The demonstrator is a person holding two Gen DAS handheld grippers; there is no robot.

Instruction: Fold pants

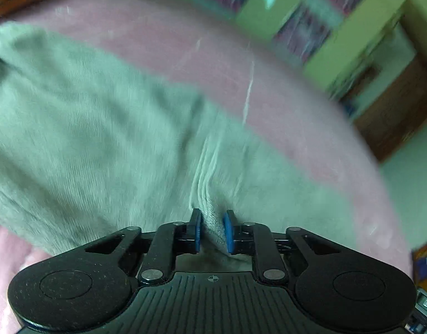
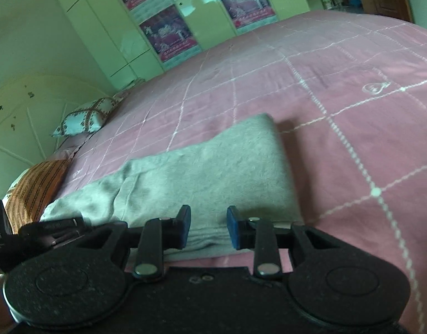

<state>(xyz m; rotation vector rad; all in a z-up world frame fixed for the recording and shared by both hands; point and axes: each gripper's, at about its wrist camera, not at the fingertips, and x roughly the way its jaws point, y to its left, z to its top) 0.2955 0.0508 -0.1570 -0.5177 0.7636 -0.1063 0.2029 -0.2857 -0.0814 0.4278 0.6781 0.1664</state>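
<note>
Right wrist: pants [image 2: 213,167] run leftward; right gripper [image 2: 208,226] apart; left gripper [image 1: 212,229] clamps them.

Your left wrist view is smeared with motion blur: the grey pants [image 1: 102,128] and pink bedspread [image 1: 213,64] streak together, and the posters [image 1: 305,30] on the green wardrobe are unreadable. Only the left gripper [image 1: 212,229] stays crisp. Your right wrist view is far sharper, with the white grid lines on the bedspread [image 2: 352,117] clear. Light is soft, dim daylight with a green cast. There's pale glare on the wardrobe doors [image 2: 194,0], and a soft shadow beside the pants [image 2: 213,167]. Both views bow hard at the edges, corners going black.
</note>
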